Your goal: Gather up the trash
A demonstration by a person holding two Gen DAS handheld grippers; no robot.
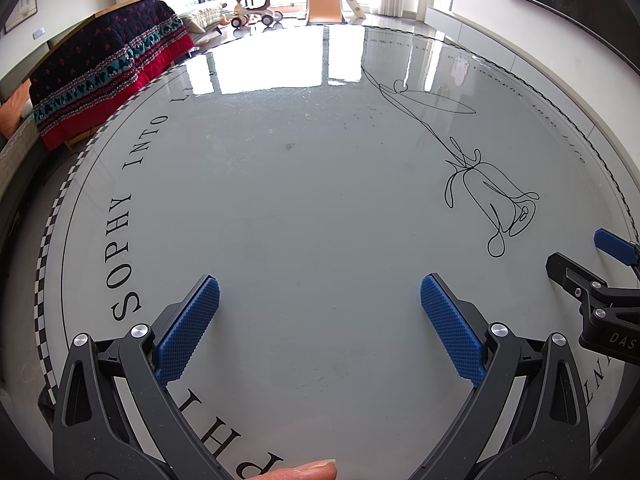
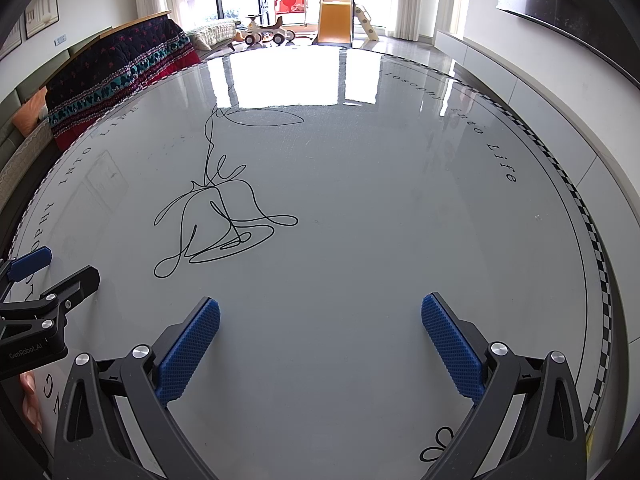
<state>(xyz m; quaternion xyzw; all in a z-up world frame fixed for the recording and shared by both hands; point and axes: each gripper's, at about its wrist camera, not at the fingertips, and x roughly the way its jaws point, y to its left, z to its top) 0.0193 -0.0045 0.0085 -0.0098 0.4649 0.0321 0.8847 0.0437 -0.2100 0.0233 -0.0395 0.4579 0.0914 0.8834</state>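
Trash is nowhere I can see on the round table [image 1: 320, 208], so I judge that I hold the left gripper [image 1: 320, 330] and right gripper [image 2: 320, 350] side by side over it, tongs apart and empty, ready to search.
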